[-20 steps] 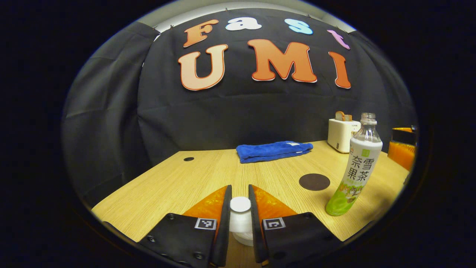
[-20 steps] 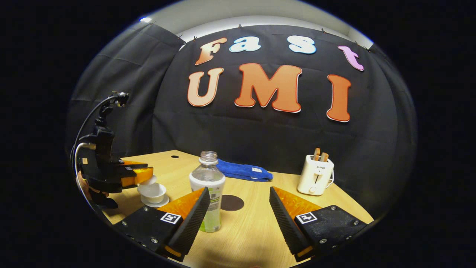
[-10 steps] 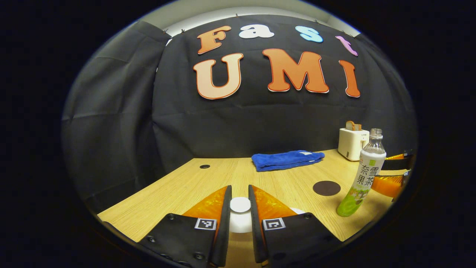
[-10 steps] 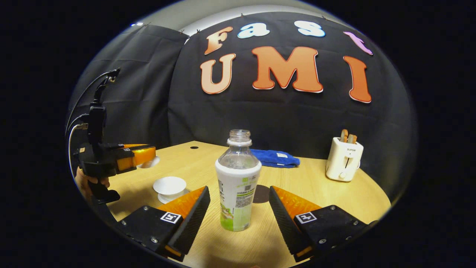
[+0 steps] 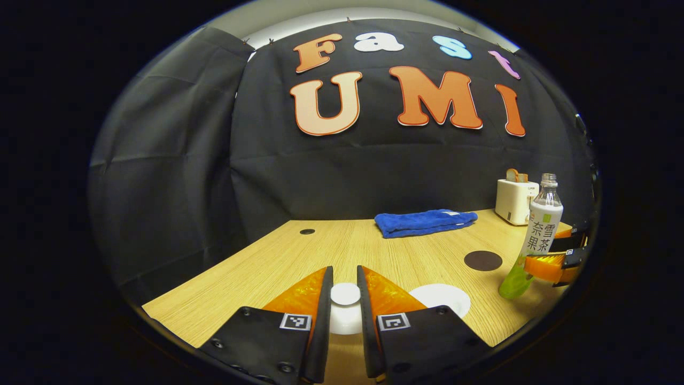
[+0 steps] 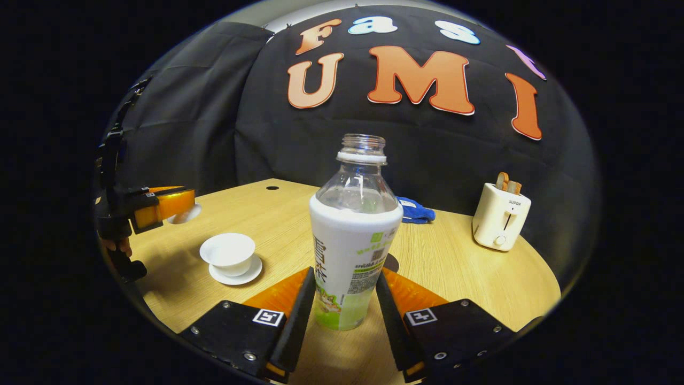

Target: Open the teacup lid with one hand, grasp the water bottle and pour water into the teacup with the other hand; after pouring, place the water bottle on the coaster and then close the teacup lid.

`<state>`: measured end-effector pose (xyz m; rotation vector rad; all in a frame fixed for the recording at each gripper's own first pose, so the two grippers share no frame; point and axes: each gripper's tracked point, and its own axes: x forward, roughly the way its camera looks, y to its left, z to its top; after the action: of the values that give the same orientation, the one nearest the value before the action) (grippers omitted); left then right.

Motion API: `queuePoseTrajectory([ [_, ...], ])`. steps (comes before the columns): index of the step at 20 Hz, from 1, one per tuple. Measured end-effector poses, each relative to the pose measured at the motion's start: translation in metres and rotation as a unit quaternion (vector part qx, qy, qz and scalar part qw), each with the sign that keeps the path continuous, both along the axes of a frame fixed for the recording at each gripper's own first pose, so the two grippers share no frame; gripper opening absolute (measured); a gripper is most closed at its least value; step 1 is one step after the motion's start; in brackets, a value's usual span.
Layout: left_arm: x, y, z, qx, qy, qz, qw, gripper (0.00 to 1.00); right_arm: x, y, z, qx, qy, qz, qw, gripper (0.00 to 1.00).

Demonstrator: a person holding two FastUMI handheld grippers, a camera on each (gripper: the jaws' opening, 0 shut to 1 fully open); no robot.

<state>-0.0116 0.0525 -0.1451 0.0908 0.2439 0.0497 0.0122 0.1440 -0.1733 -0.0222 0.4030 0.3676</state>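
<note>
The left tongs (image 5: 345, 299) are pinching the white lid (image 5: 345, 294) by its knob, both fingers pressed against it, and hold it up in the air above the counter (image 5: 320, 251), off to the left of the teacup (image 6: 228, 252). In the right gripper view those same tongs (image 6: 184, 209) show beside a hand (image 6: 115, 247), with the lid's (image 6: 188, 215) edge poking out past the tips, higher than the teacup and apart from it. The teacup stands uncovered on its white saucer (image 6: 235, 275); in the left gripper view its open rim (image 5: 441, 297) sits just right of the left tongs. To the right of the teacup stands the water bottle (image 6: 352, 240), upright on the counter with no cap on. The right tongs (image 6: 342, 299) sit around its lower body, fingers close on both sides, but I cannot tell whether they press on it. In the left gripper view the bottle (image 5: 534, 235) has the right tongs (image 5: 550, 264) at its lower part. The dark round coaster (image 5: 483, 260) lies between the teacup and the bottle, a little farther back. Behind the teacup lies a folded blue towel (image 5: 425, 222), and far to its right a white toaster (image 6: 501, 216) with bread in its slots.
</note>
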Motion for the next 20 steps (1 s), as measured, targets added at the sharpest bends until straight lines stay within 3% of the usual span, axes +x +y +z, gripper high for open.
queuePoseTrajectory([
  [7, -0.002, 0.017, -0.008, -0.003, 0.007, 0.011, 1.000, 0.31, 0.012, -0.007, 0.011, -0.073, -0.030, 0.002, 0.997, 0.59],
  [8, -0.003, 0.021, -0.010, -0.002, 0.008, 0.014, 1.000, 0.31, 0.014, -0.009, 0.012, -0.098, -0.039, 0.003, 0.994, 0.64],
  [9, -0.003, 0.023, -0.010, -0.003, 0.009, 0.016, 1.000, 0.28, 0.017, -0.012, 0.014, -0.125, -0.051, 0.004, 0.991, 0.64],
  [11, -0.005, 0.028, -0.009, -0.004, 0.008, 0.020, 1.000, 0.31, 0.017, -0.016, 0.017, -0.177, -0.072, 0.010, 0.982, 0.64],
  [13, -0.006, 0.031, -0.009, -0.001, 0.007, 0.022, 1.000, 0.31, 0.014, -0.010, 0.016, -0.200, -0.084, 0.023, 0.976, 0.67],
  [14, -0.007, 0.033, -0.010, 0.003, 0.007, 0.023, 1.000, 0.31, 0.014, -0.007, 0.019, -0.212, -0.087, 0.031, 0.973, 0.63],
  [17, -0.008, 0.039, -0.008, 0.009, 0.004, 0.025, 1.000, 0.31, 0.020, -0.002, 0.024, -0.270, -0.117, 0.045, 0.955, 0.63],
  [20, -0.011, 0.043, -0.007, 0.011, 0.001, 0.025, 1.000, 0.31, 0.022, -0.004, 0.031, -0.337, -0.153, 0.052, 0.927, 0.63],
])
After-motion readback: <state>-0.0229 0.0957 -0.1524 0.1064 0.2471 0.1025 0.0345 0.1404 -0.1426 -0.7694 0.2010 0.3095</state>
